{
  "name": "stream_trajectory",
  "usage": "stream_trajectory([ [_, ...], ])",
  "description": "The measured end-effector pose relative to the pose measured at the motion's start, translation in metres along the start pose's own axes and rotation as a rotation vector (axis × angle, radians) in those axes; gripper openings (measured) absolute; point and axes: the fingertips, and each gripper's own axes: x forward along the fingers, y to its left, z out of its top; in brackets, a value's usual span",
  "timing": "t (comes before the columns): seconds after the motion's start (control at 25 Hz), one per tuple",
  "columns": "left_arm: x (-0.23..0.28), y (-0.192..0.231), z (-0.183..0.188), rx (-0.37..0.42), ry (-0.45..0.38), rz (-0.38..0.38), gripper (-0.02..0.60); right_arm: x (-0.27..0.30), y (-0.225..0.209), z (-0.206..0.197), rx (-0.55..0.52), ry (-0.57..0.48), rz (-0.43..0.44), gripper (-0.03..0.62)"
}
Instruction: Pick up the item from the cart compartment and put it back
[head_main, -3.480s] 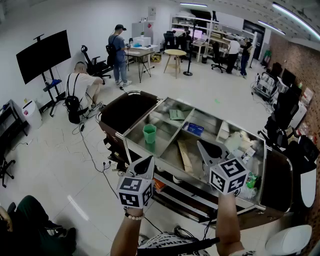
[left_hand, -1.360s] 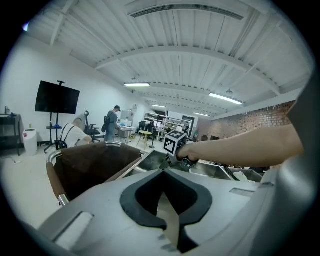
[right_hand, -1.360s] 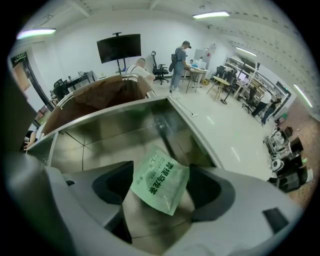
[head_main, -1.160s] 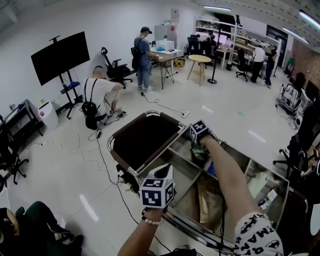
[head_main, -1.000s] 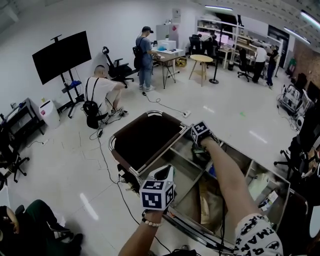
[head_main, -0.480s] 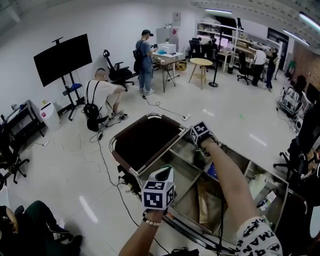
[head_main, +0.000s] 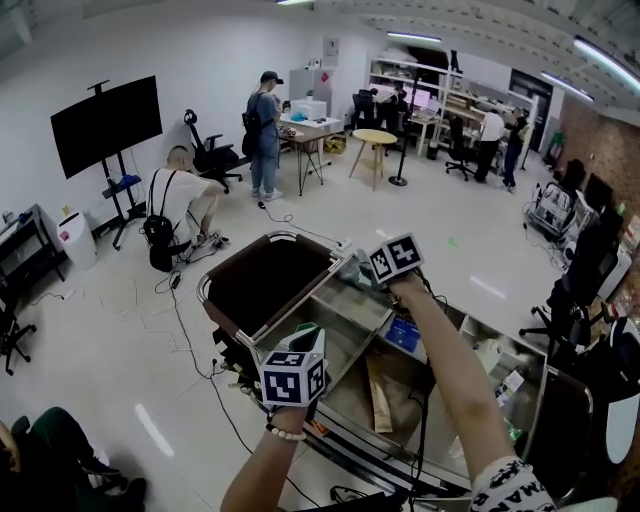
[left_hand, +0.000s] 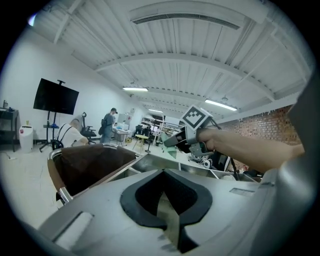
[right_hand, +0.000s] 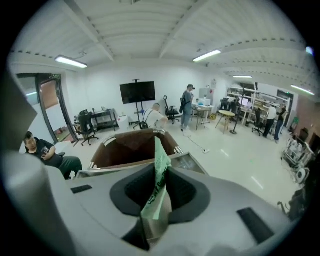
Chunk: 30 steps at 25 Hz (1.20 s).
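Observation:
A flat green packet (right_hand: 159, 182) stands on edge between the pads of my right gripper (right_hand: 159, 194), whose jaws are closing onto it. In the head view that right gripper (head_main: 356, 268) is held out over the far end of the steel cart (head_main: 336, 443), above its compartments, with the green packet (head_main: 350, 270) at its tip. The left gripper view shows the same packet (left_hand: 169, 148) hanging clear of the cart. My left gripper (head_main: 308, 336) hovers over the cart's near left corner with its jaws together and nothing in them.
A brown bag (head_main: 262, 280) hangs at the cart's left end. A blue box (head_main: 403, 335) and a cardboard strip (head_main: 378, 396) lie in other compartments. Several people, a TV stand (head_main: 104, 122) and desks are farther off on the white floor.
My right gripper was reaching down into the far compartment. Its jaws have shut on the green packet and it has lifted it above the cart. The left gripper has barely moved.

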Motion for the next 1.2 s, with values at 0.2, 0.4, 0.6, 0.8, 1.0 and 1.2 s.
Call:
stream_trajectory([
  [0.2,-0.009,-0.010,0.004,0.029,-0.041,-0.026,-0.015,-0.061,0.024,0.011,-0.034,-0.144,0.001,0.077],
  [0.4,-0.027,-0.020,0.003,0.037,-0.081,-0.048,-0.015,-0.122,0.047,0.008,-0.065,-0.269,-0.023,0.077],
  [0.6,-0.055,-0.032,0.001,0.066,-0.124,-0.063,-0.015,-0.192,0.084,-0.007,-0.073,-0.431,-0.019,0.077],
  [0.8,-0.083,-0.044,-0.005,0.093,-0.156,-0.077,-0.015,-0.247,0.126,-0.035,-0.058,-0.568,0.012,0.077],
  [1.0,-0.107,-0.055,-0.012,0.121,-0.179,-0.082,-0.015,-0.279,0.159,-0.081,-0.019,-0.645,0.002,0.077],
  [1.2,-0.121,-0.063,-0.027,0.167,-0.173,-0.093,-0.015,-0.292,0.189,-0.133,0.032,-0.674,-0.021,0.077],
])
